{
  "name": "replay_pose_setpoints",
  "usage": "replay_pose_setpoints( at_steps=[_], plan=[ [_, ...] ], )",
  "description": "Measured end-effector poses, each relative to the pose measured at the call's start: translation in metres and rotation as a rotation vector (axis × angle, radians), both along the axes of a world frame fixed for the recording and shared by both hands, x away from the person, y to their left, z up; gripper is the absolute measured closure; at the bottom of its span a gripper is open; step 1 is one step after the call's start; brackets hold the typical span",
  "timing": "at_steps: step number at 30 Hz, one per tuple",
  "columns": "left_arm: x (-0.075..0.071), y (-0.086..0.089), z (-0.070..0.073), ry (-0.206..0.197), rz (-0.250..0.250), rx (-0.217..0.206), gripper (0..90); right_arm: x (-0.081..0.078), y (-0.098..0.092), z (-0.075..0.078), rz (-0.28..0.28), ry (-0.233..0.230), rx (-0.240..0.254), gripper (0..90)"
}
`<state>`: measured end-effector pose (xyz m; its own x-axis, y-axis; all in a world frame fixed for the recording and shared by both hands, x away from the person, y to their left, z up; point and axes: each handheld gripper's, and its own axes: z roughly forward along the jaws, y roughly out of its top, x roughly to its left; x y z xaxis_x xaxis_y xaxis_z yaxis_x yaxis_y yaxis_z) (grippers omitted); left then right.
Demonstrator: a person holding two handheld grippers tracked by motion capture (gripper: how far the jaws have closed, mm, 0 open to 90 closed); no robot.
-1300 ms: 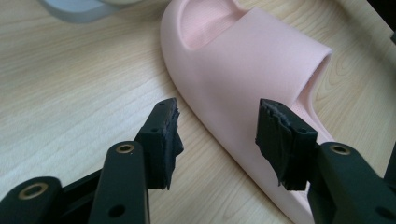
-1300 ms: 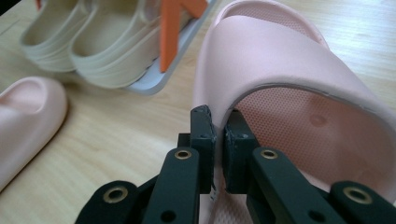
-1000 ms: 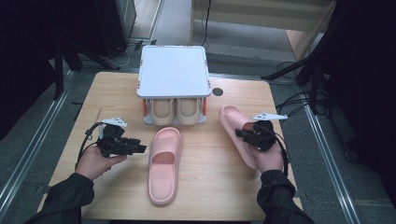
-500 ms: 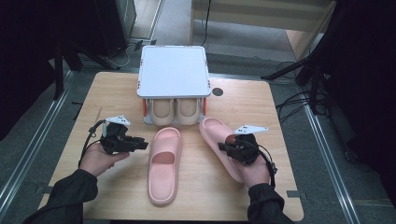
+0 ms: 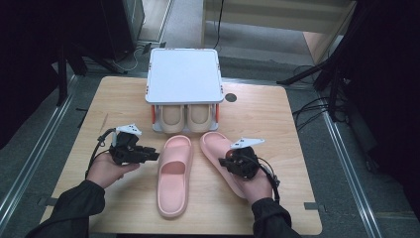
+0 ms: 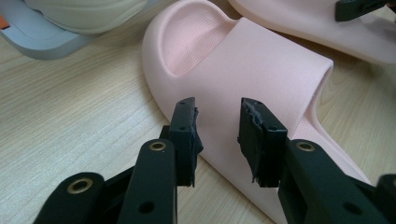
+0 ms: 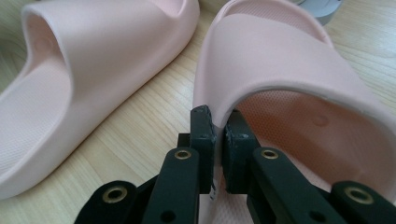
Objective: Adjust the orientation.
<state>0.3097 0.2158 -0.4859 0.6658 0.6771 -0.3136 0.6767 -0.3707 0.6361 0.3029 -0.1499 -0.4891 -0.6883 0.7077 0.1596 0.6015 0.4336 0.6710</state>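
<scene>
Your right gripper had its fingers clenched on the side rim of the right slipper, one finger outside the wall and one inside, just below the strap. Against the frames from a second earlier, you had dragged that slipper from near the right edge of the surface in toward the middle, so that it lay just beside the left slipper, its toe angled toward the shoe rack at the far edge. The left slipper lay where it had been, straight, with its toe near the front of the rack. Your left gripper had hardly moved; its fingers had just narrowed and then stopped part-way, released, with nothing pressed between them, poised at the outer edge of the left slipper by the strap. The rack's lower level already held a beige pair. I judged the pair to be nearly brought together: the right slipper wanted turning to lie parallel with its mate, and the left one had not yet been gripped.
</scene>
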Motion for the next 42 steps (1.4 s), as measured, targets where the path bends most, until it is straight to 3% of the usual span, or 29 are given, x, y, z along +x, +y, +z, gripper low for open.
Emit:
replay_pose_setpoints(
  at_steps=[9,13,19,24,27,32,37,42],
  plan=[
    [0.000,0.000,-0.001,-0.008,0.000,-0.001,65.6,-0.007,0.023,-0.009,0.036,-0.031,-0.068,84.2],
    [-0.001,0.000,-0.001,-0.006,-0.003,-0.003,65.0,-0.007,0.027,-0.011,0.040,-0.025,-0.068,82.8],
    [-0.001,0.000,-0.001,-0.004,-0.004,-0.003,64.1,-0.007,0.031,-0.012,0.057,-0.008,-0.018,76.7],
    [-0.001,0.001,-0.001,-0.001,0.004,-0.007,63.3,-0.007,0.019,0.002,0.048,-0.005,0.055,71.9],
    [-0.001,0.002,-0.001,-0.001,0.008,-0.006,63.1,-0.006,0.009,0.009,0.067,0.058,0.097,70.7],
    [-0.001,0.002,-0.001,-0.001,0.007,-0.005,63.2,-0.008,-0.006,0.016,0.064,0.087,0.145,71.4],
    [-0.002,0.001,-0.002,0.001,0.003,-0.004,63.1,-0.008,0.003,0.010,0.092,0.097,0.128,69.9],
    [-0.002,0.004,-0.001,0.000,0.013,-0.009,64.4,-0.012,0.008,0.017,0.123,0.057,0.130,72.3]
  ],
)
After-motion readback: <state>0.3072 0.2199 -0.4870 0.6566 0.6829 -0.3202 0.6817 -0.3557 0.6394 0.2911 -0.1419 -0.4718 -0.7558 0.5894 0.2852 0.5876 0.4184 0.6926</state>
